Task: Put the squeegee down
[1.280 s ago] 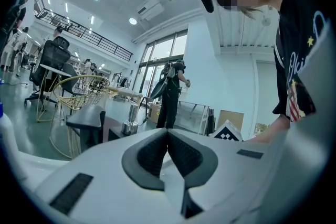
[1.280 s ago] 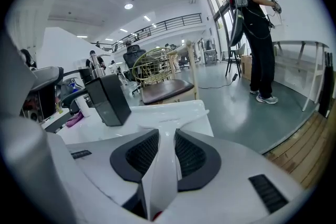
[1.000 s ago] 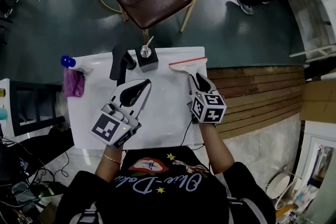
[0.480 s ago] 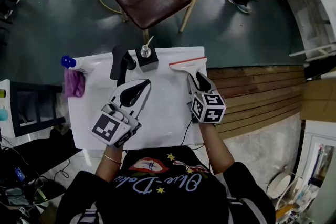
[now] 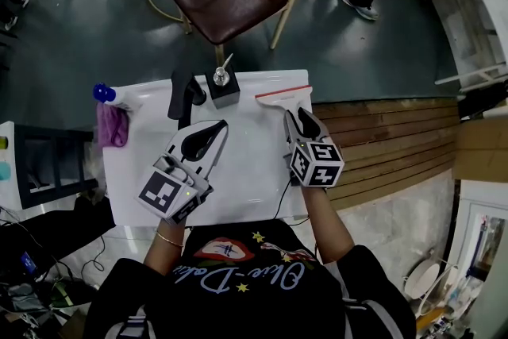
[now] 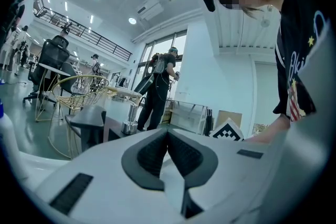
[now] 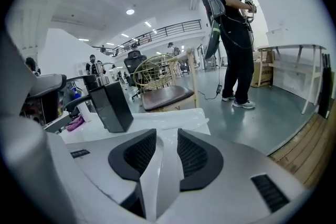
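White plastic squeegee (image 5: 283, 96), red-edged, down on white table (image 5: 238, 186).
Right gripper (image 5: 301, 119) just opened; handle loose between jaws, mostly hidden. Left gripper (image 5: 208, 132) clenched, empty.

Head camera looking steeply down on the white surface (image 5: 246, 171), left claw (image 5: 221, 125) and right claw (image 5: 294, 113) cameras sitting low and close, facing along their jaws, all sharing the black dispenser (image 5: 223, 88).
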The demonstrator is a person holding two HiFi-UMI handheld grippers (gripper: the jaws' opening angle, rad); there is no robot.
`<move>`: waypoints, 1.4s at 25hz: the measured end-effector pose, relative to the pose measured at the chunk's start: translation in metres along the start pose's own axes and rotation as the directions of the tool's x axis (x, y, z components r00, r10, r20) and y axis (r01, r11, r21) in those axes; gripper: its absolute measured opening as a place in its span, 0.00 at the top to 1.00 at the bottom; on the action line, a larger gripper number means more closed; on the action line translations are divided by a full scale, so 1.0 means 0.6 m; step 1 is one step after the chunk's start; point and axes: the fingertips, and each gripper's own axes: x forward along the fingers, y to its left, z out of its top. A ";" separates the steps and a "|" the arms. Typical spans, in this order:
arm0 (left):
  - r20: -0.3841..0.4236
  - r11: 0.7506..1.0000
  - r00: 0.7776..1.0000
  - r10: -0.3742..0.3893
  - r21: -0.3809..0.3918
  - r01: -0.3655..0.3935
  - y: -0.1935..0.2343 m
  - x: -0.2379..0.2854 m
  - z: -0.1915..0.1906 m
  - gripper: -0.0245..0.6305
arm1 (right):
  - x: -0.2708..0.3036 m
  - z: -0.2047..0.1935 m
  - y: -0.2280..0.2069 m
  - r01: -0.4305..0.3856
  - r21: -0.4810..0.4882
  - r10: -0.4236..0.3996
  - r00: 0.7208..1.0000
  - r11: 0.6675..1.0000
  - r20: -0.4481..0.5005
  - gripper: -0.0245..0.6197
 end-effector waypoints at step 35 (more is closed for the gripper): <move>0.013 0.999 0.999 -0.046 -0.001 0.046 -0.021 -0.026 -0.005 0.96 | -0.064 0.023 0.019 0.045 -0.009 -0.043 0.993 0.999 0.106 0.96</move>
